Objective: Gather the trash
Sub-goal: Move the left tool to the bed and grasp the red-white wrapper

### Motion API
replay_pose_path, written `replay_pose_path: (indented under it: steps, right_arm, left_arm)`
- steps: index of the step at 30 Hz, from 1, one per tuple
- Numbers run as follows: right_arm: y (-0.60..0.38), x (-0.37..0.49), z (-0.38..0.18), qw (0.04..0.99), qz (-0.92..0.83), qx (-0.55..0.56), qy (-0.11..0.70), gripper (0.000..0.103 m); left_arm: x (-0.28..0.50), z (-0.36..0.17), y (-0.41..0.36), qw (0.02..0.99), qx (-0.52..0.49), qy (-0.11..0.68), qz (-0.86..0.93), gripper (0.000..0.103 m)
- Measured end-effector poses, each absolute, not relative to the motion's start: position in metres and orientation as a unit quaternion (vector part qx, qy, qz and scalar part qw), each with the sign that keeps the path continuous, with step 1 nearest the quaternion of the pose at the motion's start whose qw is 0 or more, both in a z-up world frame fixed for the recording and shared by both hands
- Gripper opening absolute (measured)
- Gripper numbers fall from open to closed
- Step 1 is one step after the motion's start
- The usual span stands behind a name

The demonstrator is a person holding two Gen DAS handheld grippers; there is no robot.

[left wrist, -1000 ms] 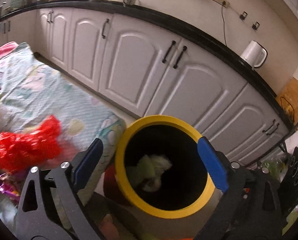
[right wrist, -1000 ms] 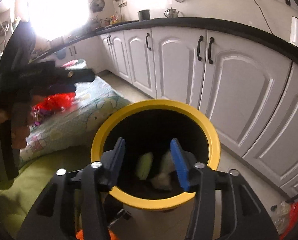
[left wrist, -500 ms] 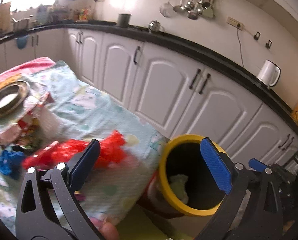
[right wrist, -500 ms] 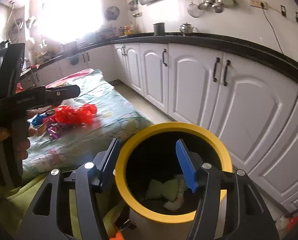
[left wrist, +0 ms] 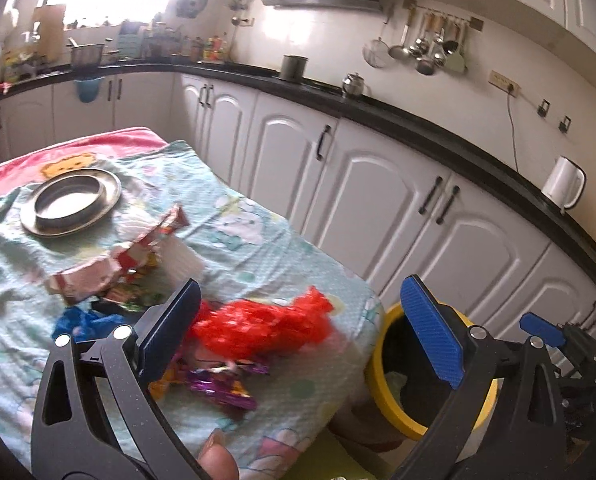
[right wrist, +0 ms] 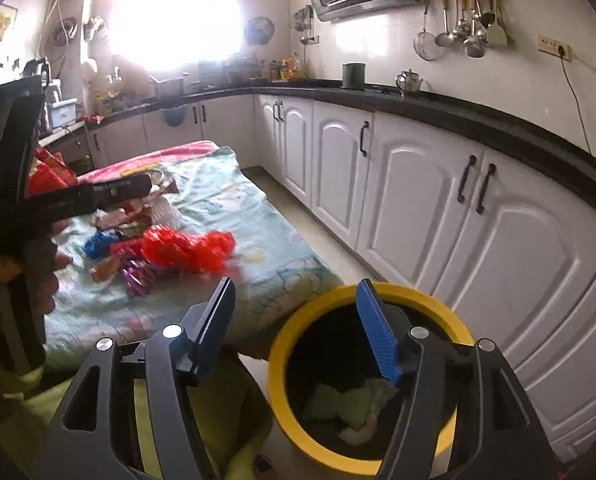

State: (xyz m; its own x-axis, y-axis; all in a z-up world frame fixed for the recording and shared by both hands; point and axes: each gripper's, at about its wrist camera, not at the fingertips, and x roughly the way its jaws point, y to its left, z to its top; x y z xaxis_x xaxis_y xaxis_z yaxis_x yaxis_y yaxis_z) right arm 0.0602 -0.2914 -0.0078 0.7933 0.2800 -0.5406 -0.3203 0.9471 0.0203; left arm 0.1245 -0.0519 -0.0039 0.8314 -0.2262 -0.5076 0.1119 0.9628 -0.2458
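Observation:
A crumpled red plastic bag [left wrist: 265, 326] lies on the cloth-covered table [left wrist: 237, 240], with purple [left wrist: 221, 388], blue [left wrist: 85, 322] and pink-red [left wrist: 109, 264] wrappers around it. My left gripper [left wrist: 302, 332] is open and empty, above the table's near corner, with the red bag between its jaws' line of sight. The yellow-rimmed bin [right wrist: 338, 456] stands beside the table with pale crumpled trash [right wrist: 346, 404] inside; it also shows in the left wrist view [left wrist: 378, 372]. My right gripper [right wrist: 298, 328] is open and empty over the bin's near rim. The red bag shows in the right wrist view [right wrist: 185, 250].
A steel plate [left wrist: 71, 202] sits at the table's far end. White cabinets [left wrist: 378, 200] under a black counter run along the right, with a white kettle [left wrist: 564, 188]. The left gripper's body [right wrist: 21, 208] fills the right view's left side. A green cloth [right wrist: 217, 420] lies below.
My left gripper has swung away from above the bin to the table, facing the red bag. My right gripper has risen and opened wider, staying over the bin.

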Motion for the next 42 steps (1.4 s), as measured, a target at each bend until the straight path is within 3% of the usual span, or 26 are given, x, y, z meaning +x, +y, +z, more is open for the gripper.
replay_pose_path:
  steps: [11,26,31,42]
  right_arm:
    - [-0.225,0.081,-0.005,0.926,0.226,-0.033,0.302,0.065]
    - [-0.141,0.095,-0.045,0.881,0.301,-0.060,0.360,0.064]
    - [-0.132,0.109,-0.063,0.870,0.300,-0.050,0.388,0.049]
    - [-0.134,0.146,-0.080,0.868,0.273,0.015,0.415,0.036]
  left_arm:
    - [0.121,-0.005,0.005,0.954,-0.131,0.269,-0.032,0.092]
    - [0.123,-0.018,0.081,0.947,-0.168,0.269,0.043,0.092]
    - [0.126,-0.032,0.105,0.941,-0.182,0.280,0.063,0.092]
    - [0.151,-0.064,0.149,0.921,-0.224,0.312,0.072,0.092]
